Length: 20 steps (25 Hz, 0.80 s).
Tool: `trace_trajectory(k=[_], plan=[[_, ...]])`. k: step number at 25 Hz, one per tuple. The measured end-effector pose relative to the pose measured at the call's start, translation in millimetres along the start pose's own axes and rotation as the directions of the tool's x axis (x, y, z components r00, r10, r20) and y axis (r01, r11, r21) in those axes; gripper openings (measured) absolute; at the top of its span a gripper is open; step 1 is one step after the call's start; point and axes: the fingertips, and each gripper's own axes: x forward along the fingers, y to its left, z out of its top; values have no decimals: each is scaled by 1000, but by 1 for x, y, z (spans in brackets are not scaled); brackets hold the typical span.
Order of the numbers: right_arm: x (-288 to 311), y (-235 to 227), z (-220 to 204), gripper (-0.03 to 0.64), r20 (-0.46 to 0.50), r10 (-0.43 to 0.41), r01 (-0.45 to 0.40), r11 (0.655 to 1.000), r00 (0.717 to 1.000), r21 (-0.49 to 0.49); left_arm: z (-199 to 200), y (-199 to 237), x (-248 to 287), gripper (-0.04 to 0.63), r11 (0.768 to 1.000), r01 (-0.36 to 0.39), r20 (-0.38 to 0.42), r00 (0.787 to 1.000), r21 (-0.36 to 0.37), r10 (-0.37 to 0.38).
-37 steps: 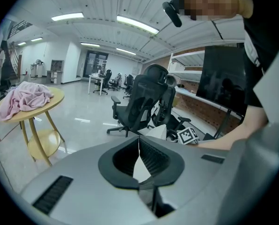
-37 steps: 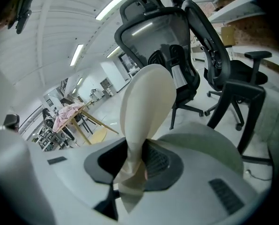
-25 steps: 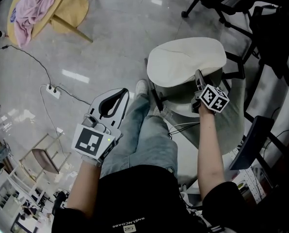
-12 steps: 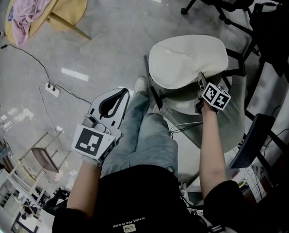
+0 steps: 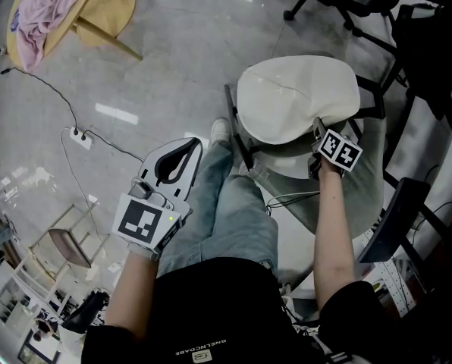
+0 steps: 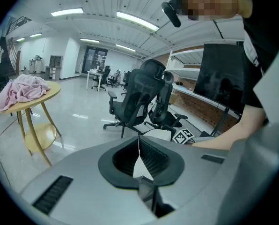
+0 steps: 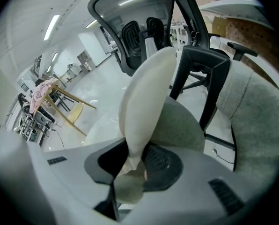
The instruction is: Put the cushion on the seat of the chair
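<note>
A cream oval cushion (image 5: 298, 97) hangs over the grey-green seat (image 5: 362, 177) of the chair, covering its far part. My right gripper (image 5: 315, 124) is shut on the cushion's near edge; in the right gripper view the cushion (image 7: 146, 90) runs edge-on up from between the pads, with the seat (image 7: 181, 125) just behind it and the chair's black frame (image 7: 202, 74) beyond. My left gripper (image 5: 182, 149) sits low at the left over the person's jeans, jaws together and holding nothing; in the left gripper view its tips (image 6: 139, 142) touch.
Black office chairs (image 5: 362, 6) stand behind the seat, and a dark monitor (image 5: 397, 218) and shelving flank it on the right. A round wooden table with pink cloth (image 5: 48, 10) is far left. A power strip and cable (image 5: 78, 139) lie on the glossy floor.
My right gripper has carried the cushion a little to the right and lower, further over the seat. The left gripper has stayed still.
</note>
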Motion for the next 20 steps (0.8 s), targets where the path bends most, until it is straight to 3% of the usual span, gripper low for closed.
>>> trace_trajectory(k=[9, 20], plan=[[11, -26, -16, 100, -79, -68, 69, 998, 995, 7, -6, -4, 4, 12, 1000, 9, -17, 1000, -2, -9], [39, -46, -31, 103, -110, -121, 124, 992, 987, 29, -18, -1, 4, 12, 1000, 5, -46, 999, -11, -6]])
